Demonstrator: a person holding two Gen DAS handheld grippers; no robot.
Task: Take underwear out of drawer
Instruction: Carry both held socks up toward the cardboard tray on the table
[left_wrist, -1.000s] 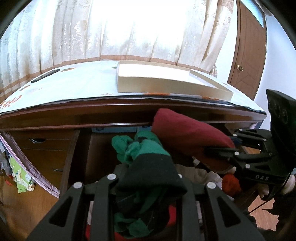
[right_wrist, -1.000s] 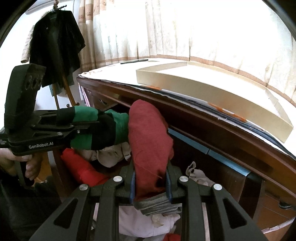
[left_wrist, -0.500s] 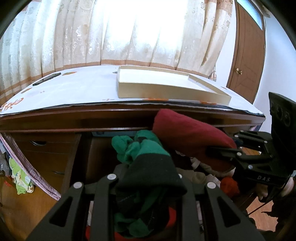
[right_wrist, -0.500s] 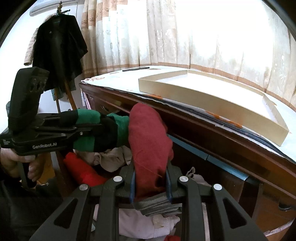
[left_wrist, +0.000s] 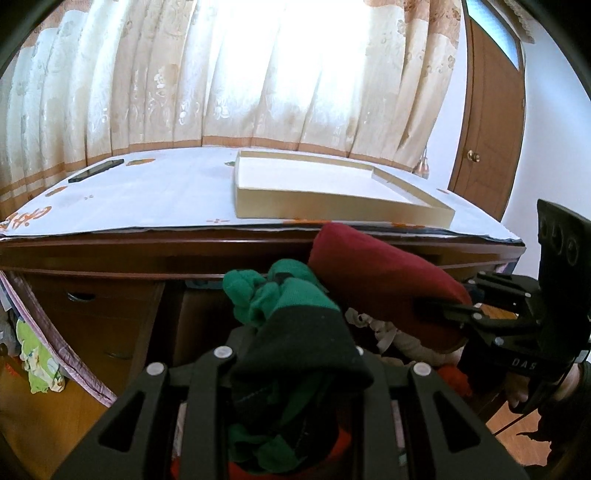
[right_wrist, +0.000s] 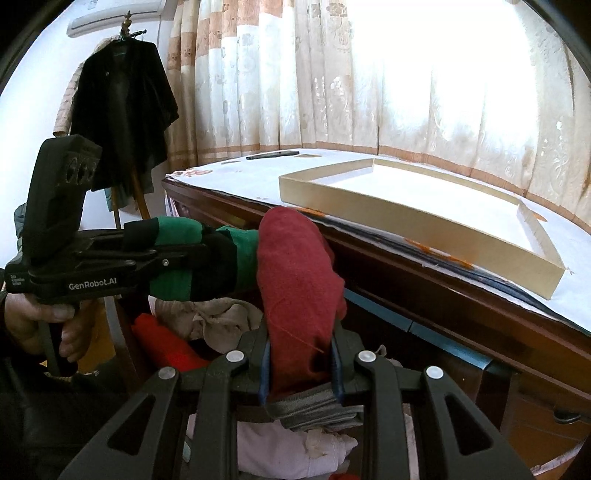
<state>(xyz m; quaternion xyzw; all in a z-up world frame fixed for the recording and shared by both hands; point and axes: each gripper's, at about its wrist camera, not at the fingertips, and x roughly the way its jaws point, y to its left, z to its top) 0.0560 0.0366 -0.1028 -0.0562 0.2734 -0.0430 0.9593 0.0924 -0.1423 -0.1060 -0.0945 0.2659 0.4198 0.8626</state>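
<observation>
My left gripper (left_wrist: 295, 354) is shut on green and black underwear (left_wrist: 291, 317), held above the open drawer (left_wrist: 192, 325). It also shows in the right wrist view (right_wrist: 207, 258) with the same garment (right_wrist: 177, 291). My right gripper (right_wrist: 301, 354) is shut on dark red underwear (right_wrist: 295, 280) with a grey waistband, lifted to the level of the desk edge. In the left wrist view the right gripper (left_wrist: 439, 310) holds the red garment (left_wrist: 373, 273) beside the green one. More clothes (right_wrist: 218, 321) lie in the drawer below.
A shallow cream box (left_wrist: 332, 192) sits on the white-covered wooden desk (left_wrist: 147, 192), close behind both garments. A dark phone (left_wrist: 96, 170) lies far left on the desk. A coat rack with a black coat (right_wrist: 122, 110) stands left. A brown door (left_wrist: 491, 136) is at right.
Both grippers have risen with their garments; the desk top and box now show from higher up. The grips have not changed.
</observation>
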